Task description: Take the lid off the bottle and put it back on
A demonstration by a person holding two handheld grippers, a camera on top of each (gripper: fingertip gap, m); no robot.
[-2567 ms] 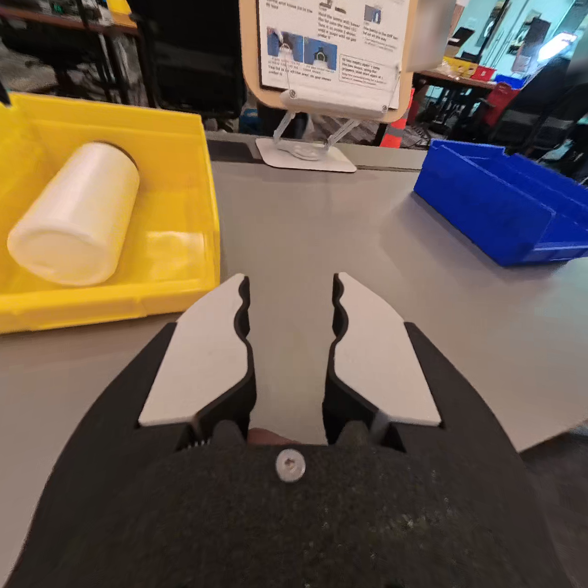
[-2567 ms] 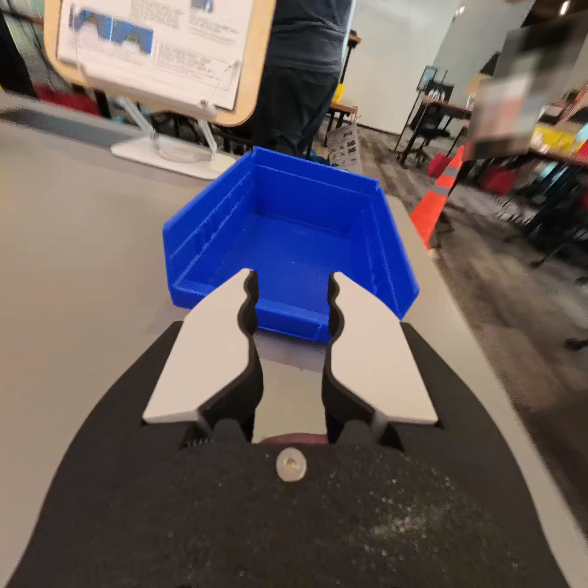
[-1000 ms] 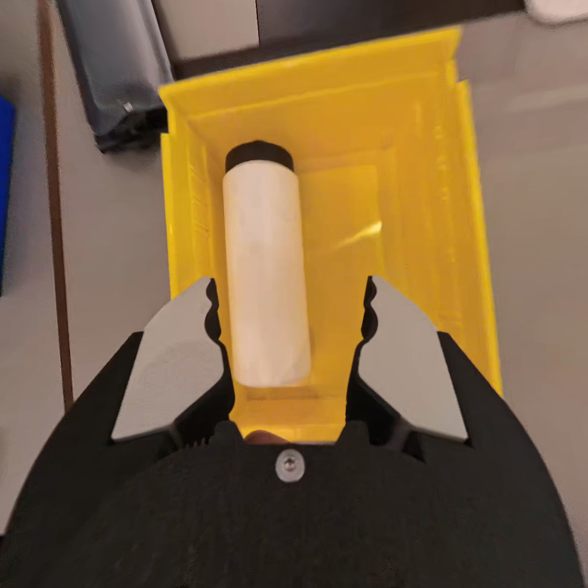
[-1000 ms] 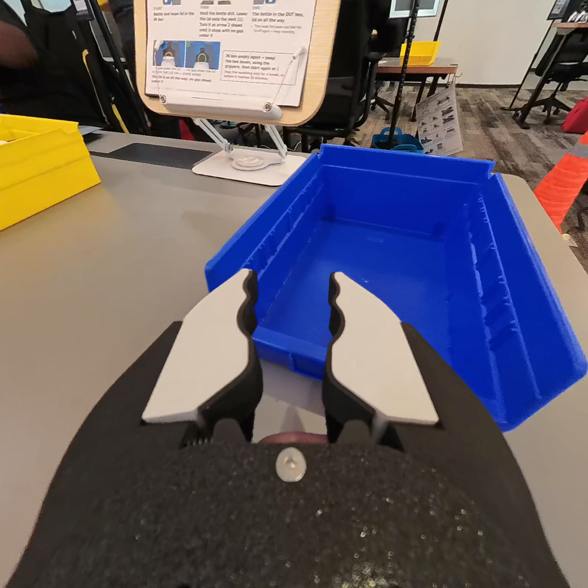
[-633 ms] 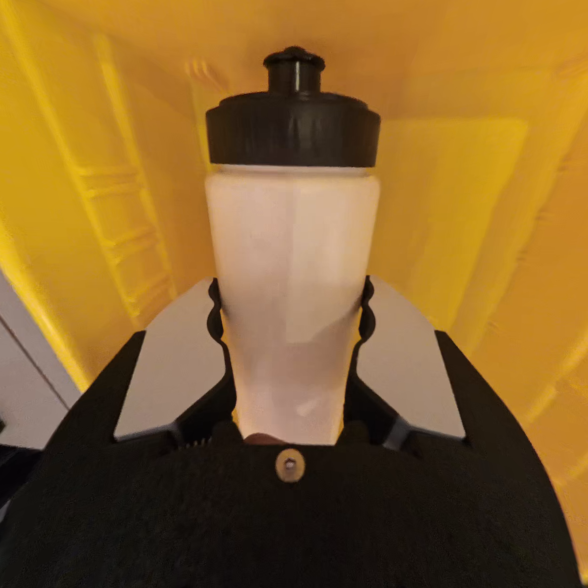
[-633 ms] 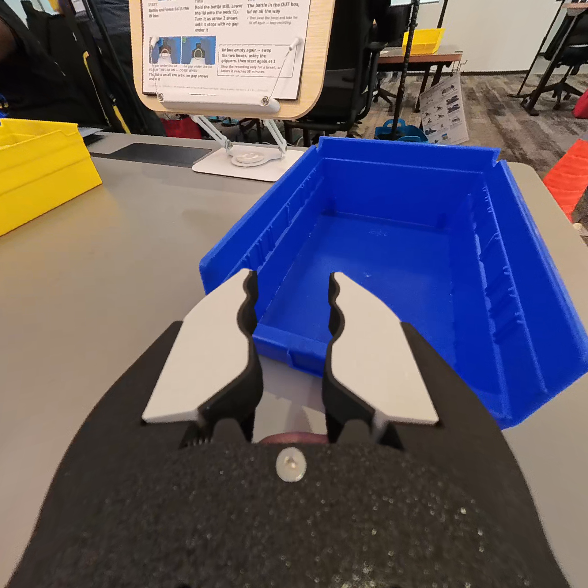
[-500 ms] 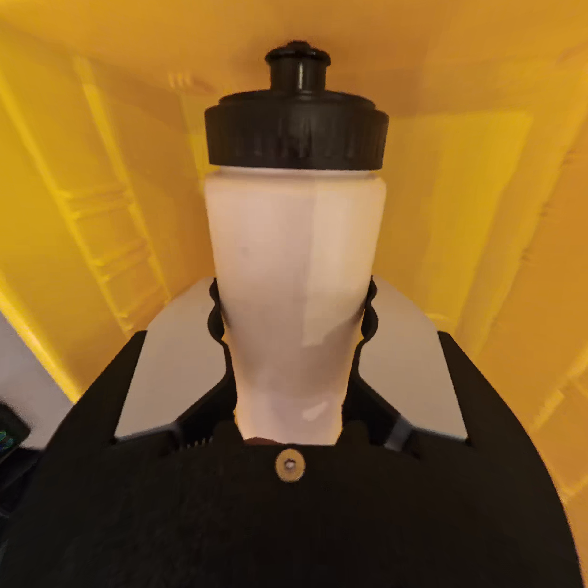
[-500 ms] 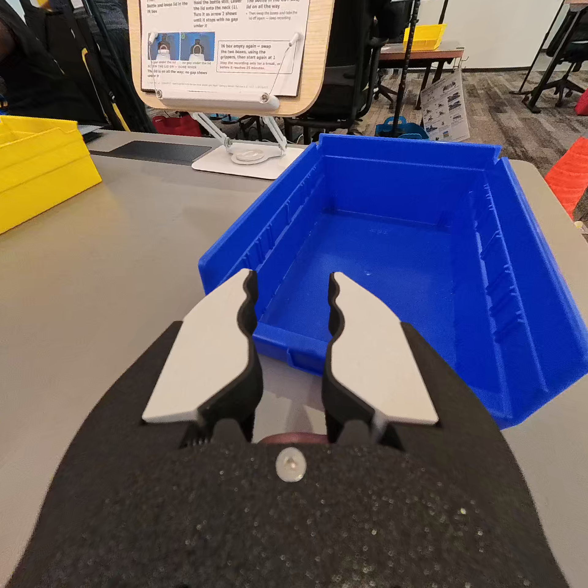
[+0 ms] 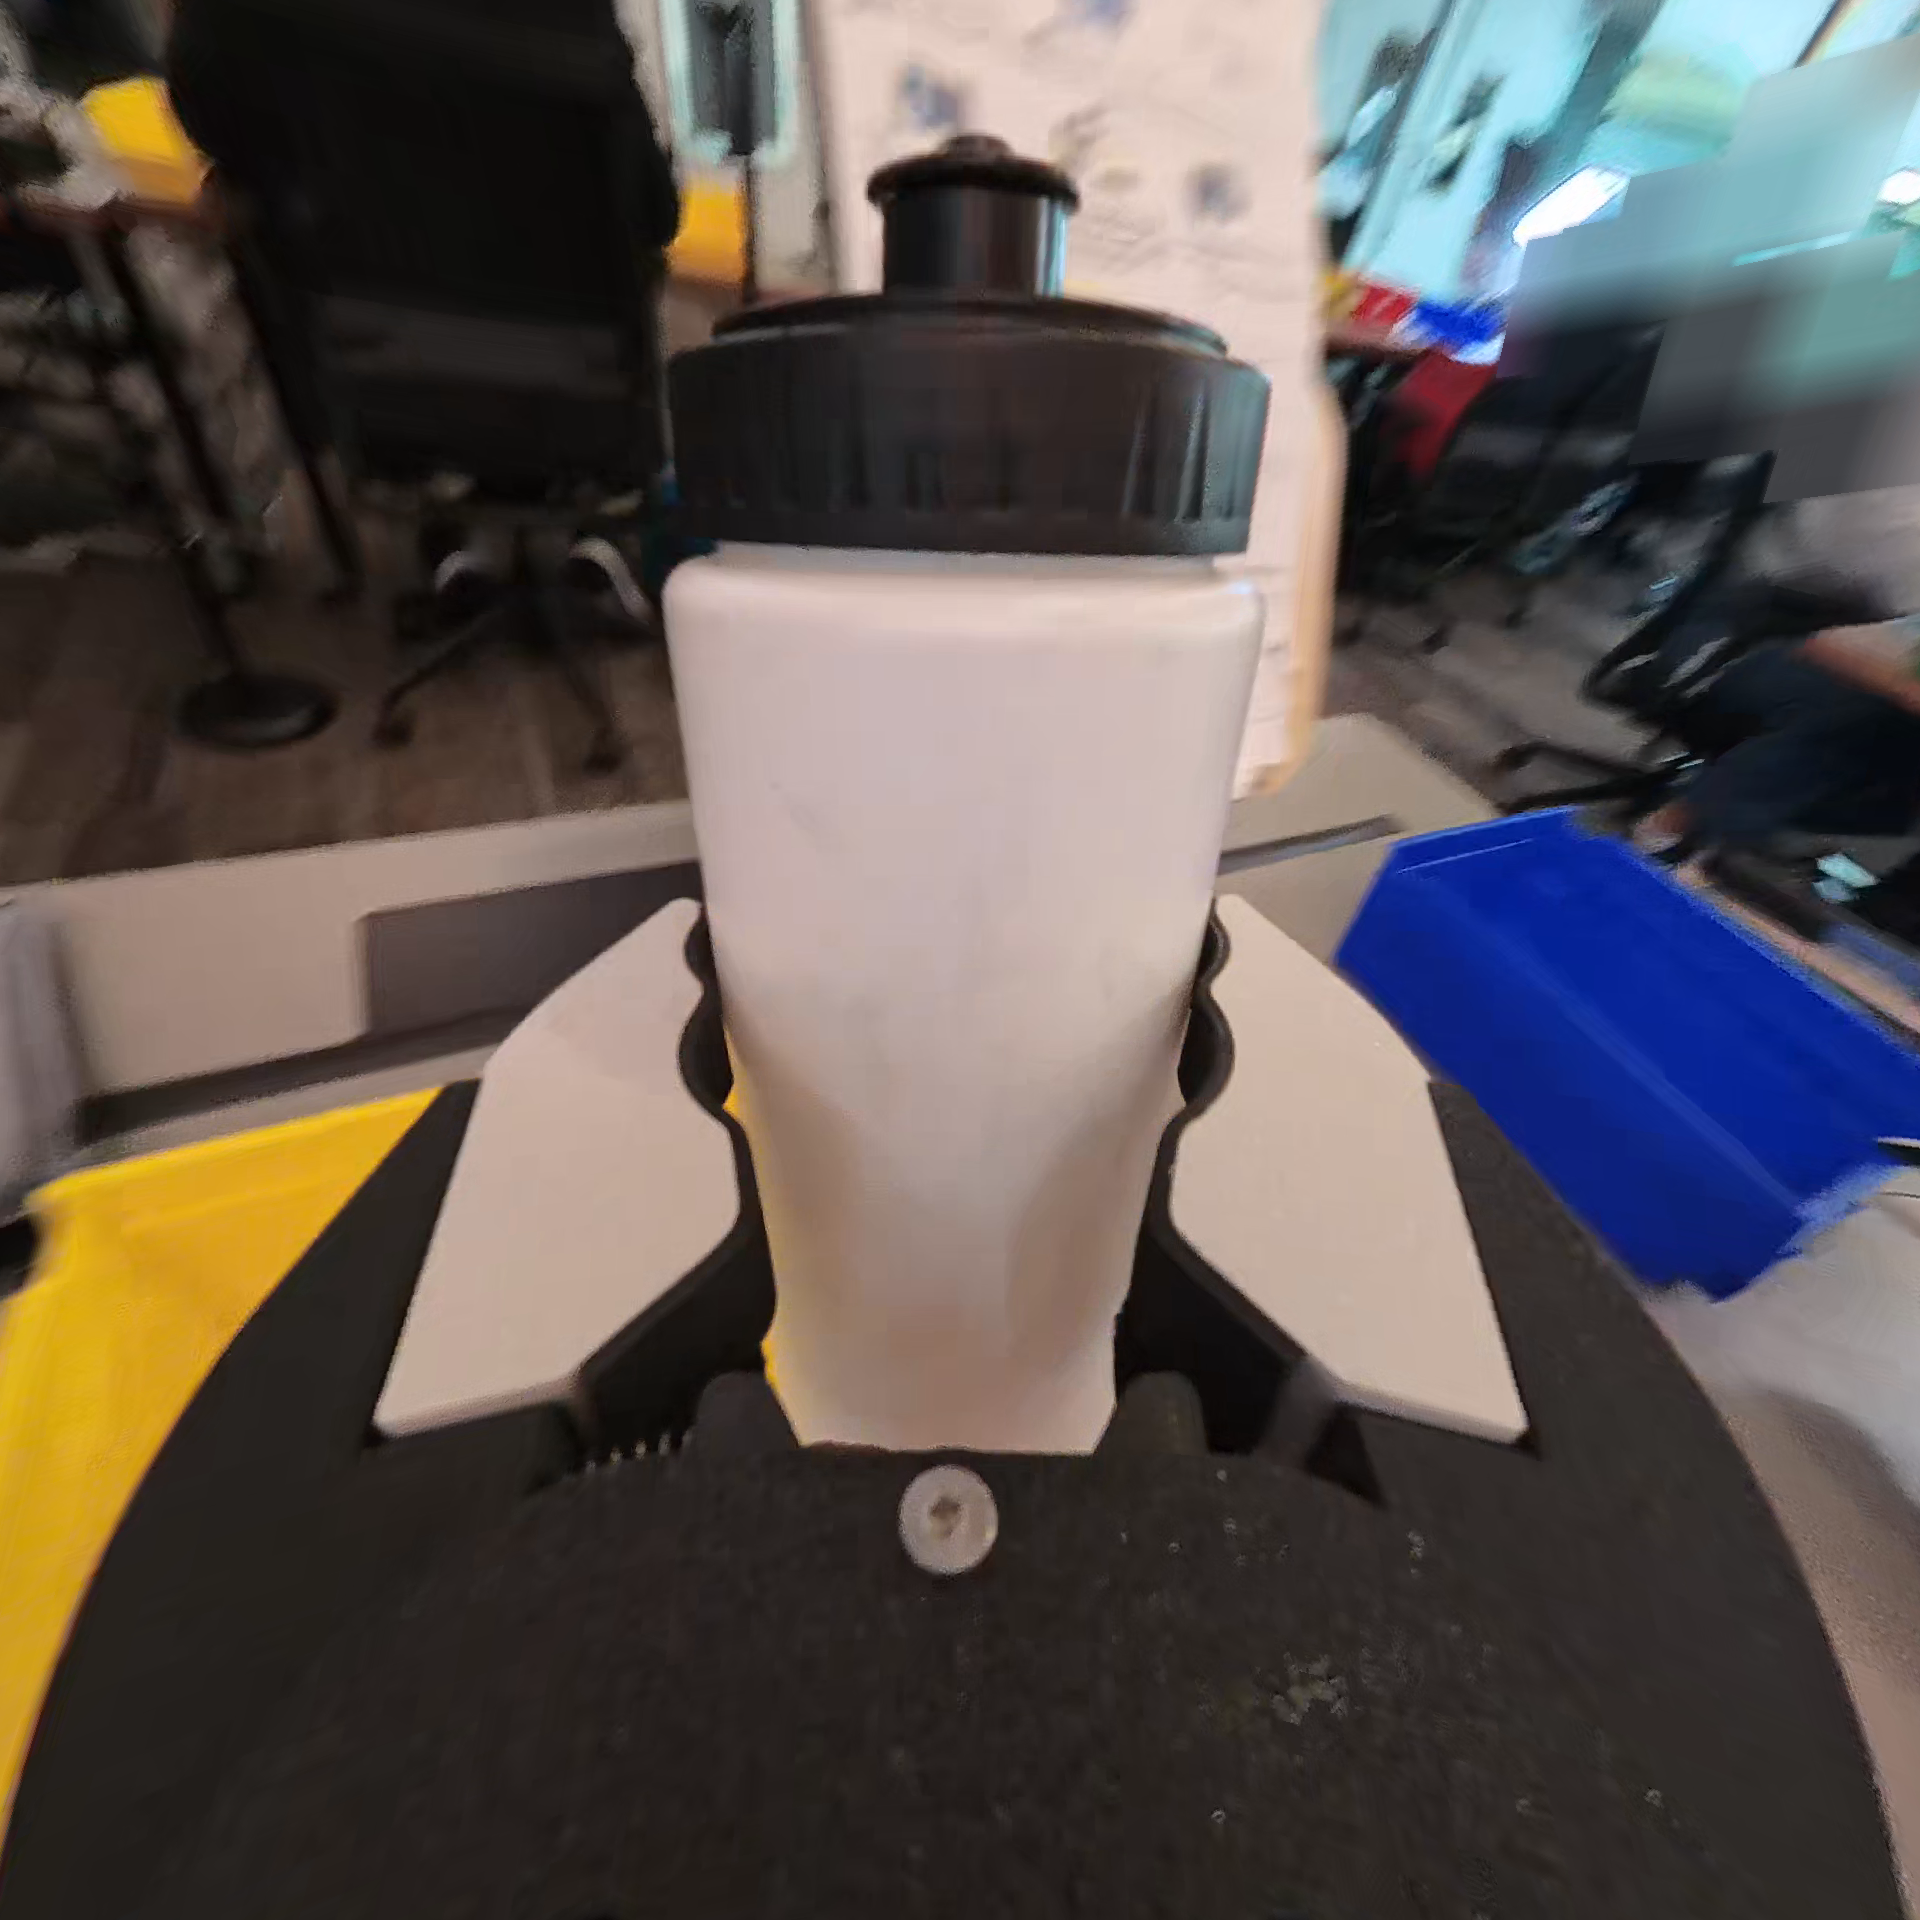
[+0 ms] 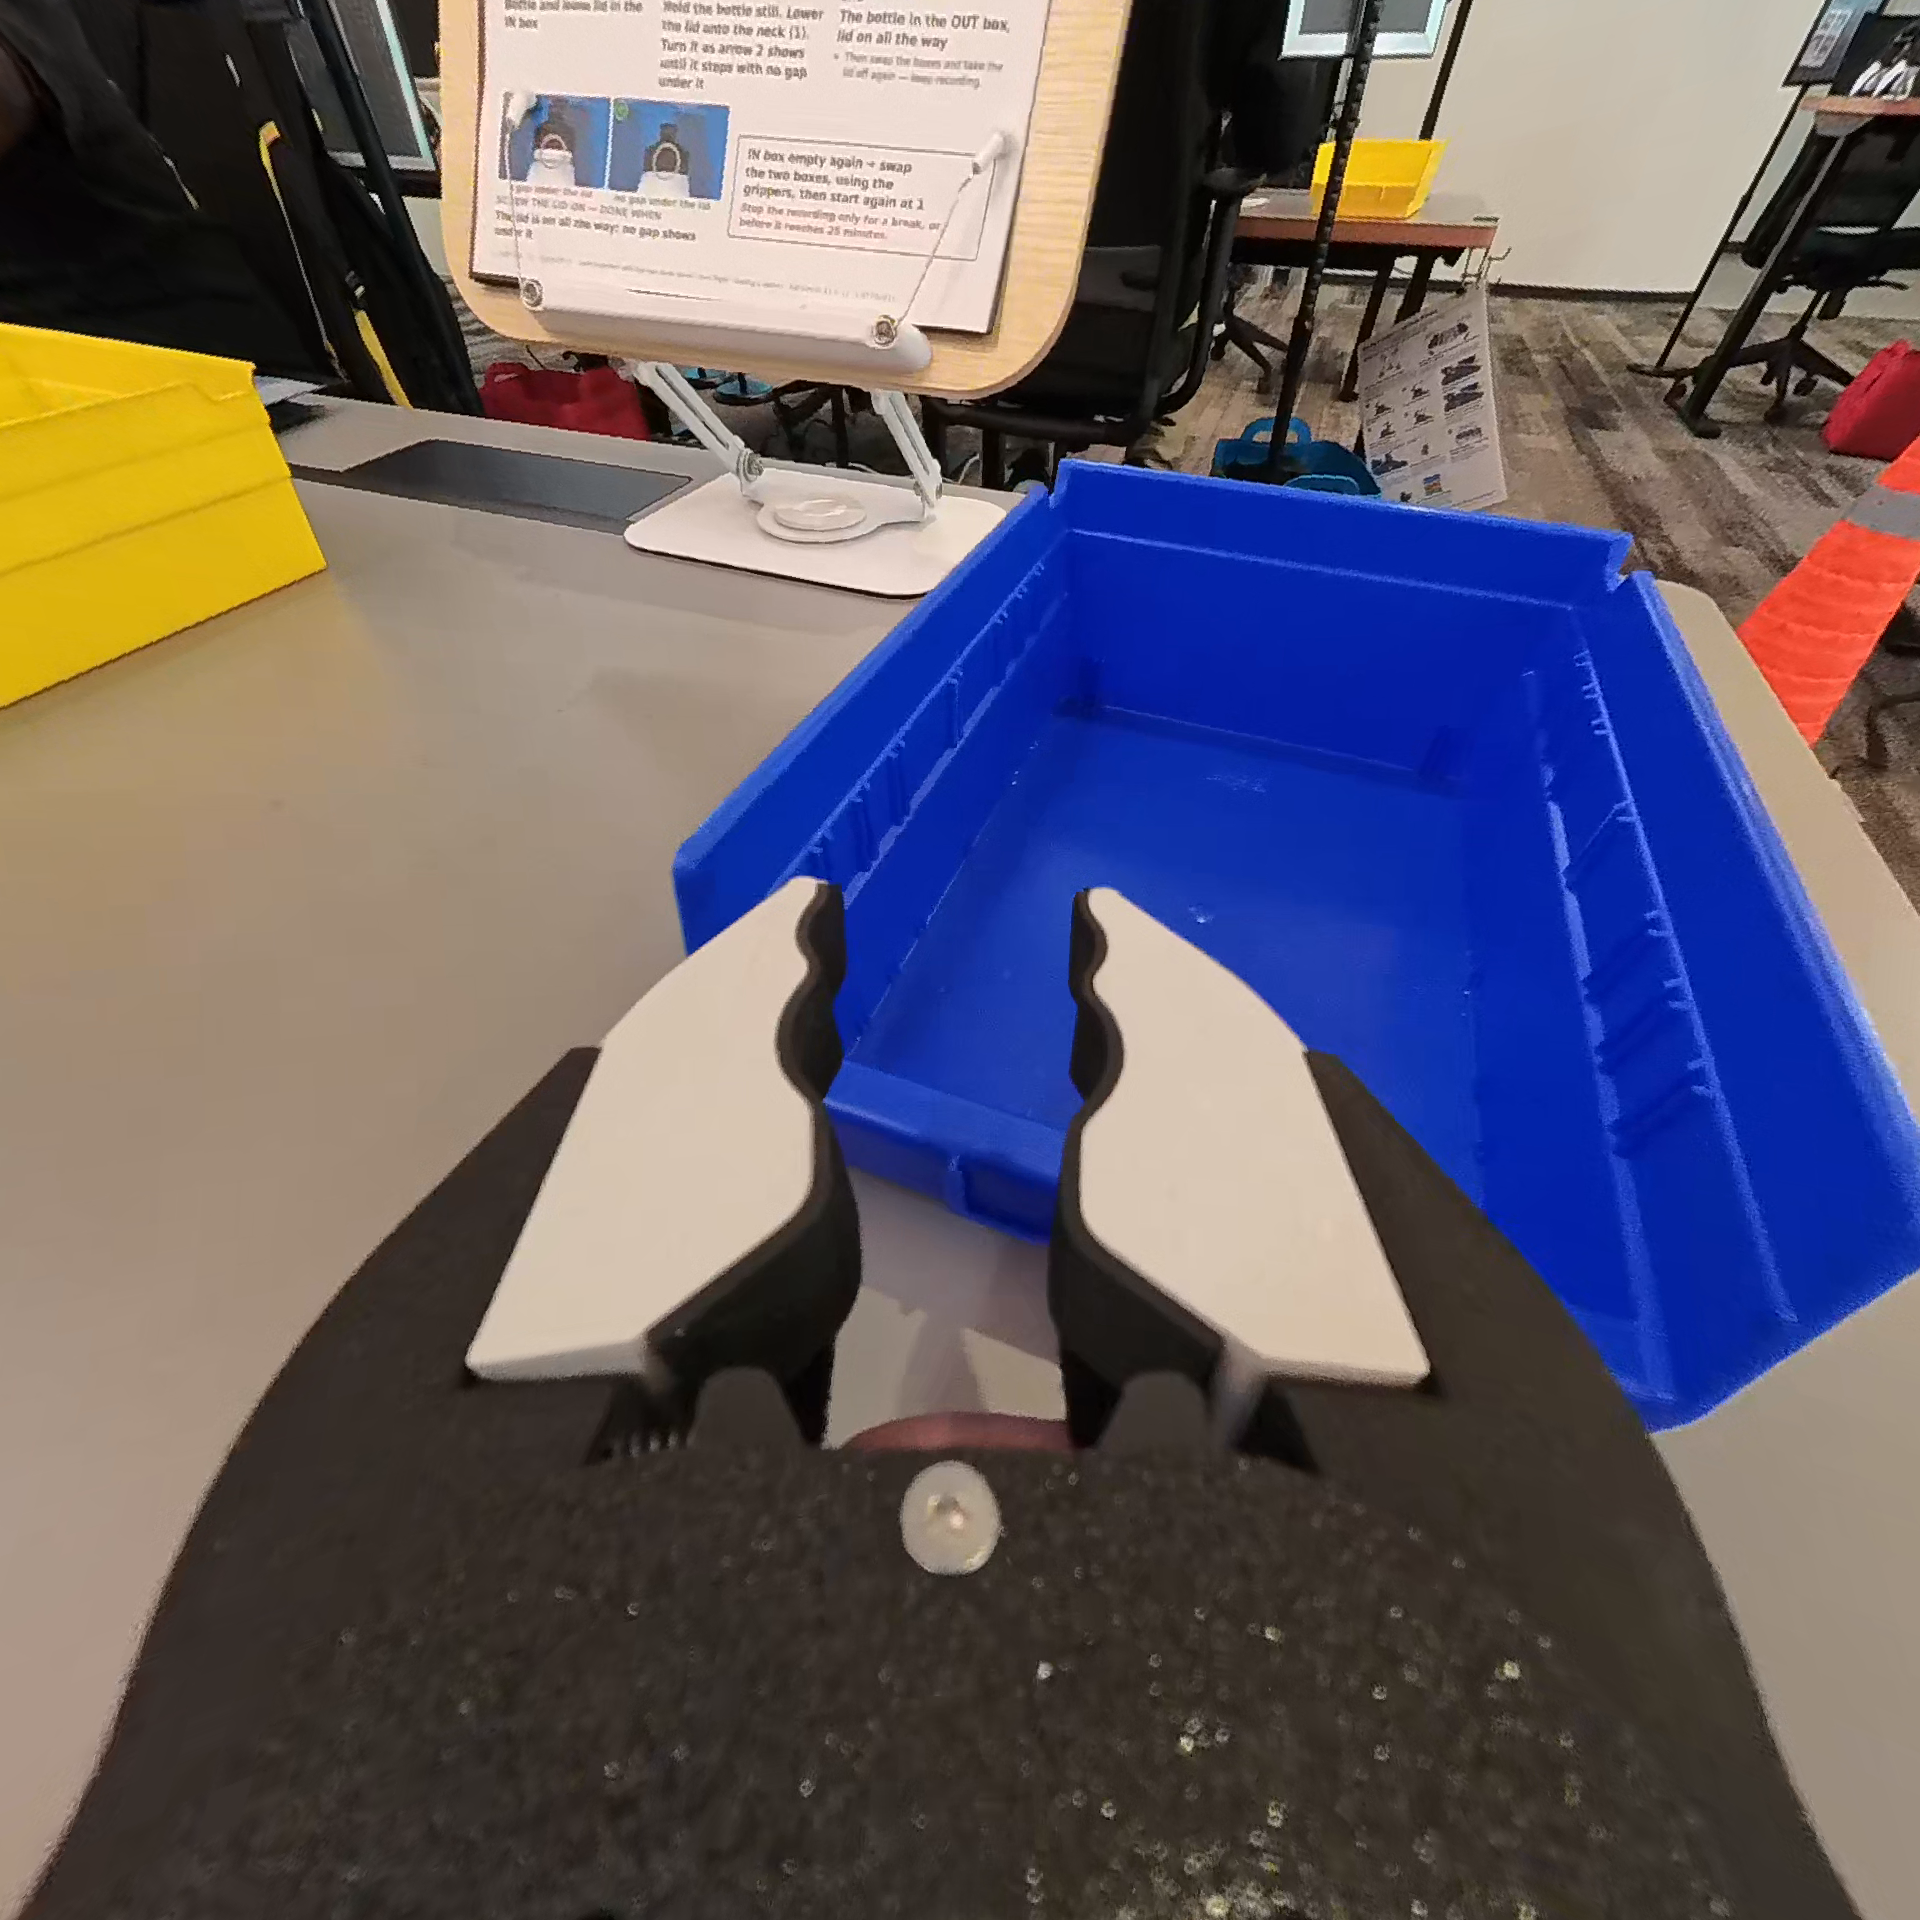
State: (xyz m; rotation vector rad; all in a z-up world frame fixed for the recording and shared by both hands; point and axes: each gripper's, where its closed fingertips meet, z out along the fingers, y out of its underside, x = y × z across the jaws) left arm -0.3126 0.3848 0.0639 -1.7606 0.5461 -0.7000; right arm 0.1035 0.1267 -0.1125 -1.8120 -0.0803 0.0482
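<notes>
item: bottle (image 9: 961,883), white, upright, clamped low on its body between my left fingers (image 9: 582,1164); left gripper (image 9: 951,997) closed on it. lid (image 9: 966,416), black, with spout, seated on top, well beyond the fingertips. yellow bin (image 9: 156,1299) below and left of those fingers; blue bin (image 9: 1621,1049) to their right.
item: right gripper (image 10: 948,914), fingers (image 10: 686,1132) parted narrowly, holding nothing, above the grey worktop (image 10: 343,862). blue bin (image 10: 1662,935) just ahead of the tips; yellow bin (image 10: 135,499) far left; instruction stand (image 10: 769,187) beyond.
</notes>
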